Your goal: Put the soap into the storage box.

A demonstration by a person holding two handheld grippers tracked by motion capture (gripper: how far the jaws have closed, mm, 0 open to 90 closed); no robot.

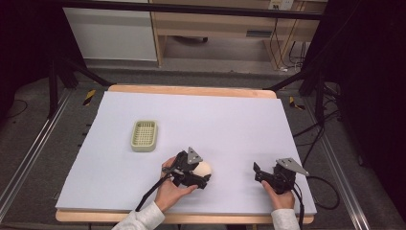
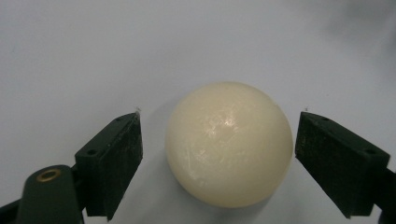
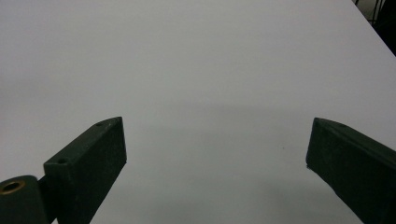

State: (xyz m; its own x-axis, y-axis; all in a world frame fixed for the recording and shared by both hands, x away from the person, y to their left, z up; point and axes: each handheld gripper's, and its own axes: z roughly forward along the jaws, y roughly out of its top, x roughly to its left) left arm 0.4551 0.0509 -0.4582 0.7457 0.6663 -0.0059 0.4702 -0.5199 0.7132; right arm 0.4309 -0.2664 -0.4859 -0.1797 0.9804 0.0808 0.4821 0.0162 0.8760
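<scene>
Ball (image 2: 229, 144), round with no long axis, sits between the left gripper's (image 2: 217, 140) spread jaws, untouched. Right gripper (image 3: 217, 144) gapes wide over bare white table (image 1: 230, 120); basket (image 1: 144, 135) lies beyond the left gripper.

Lab, black frame (image 1: 191, 9), loose cables (image 1: 306, 129)
</scene>
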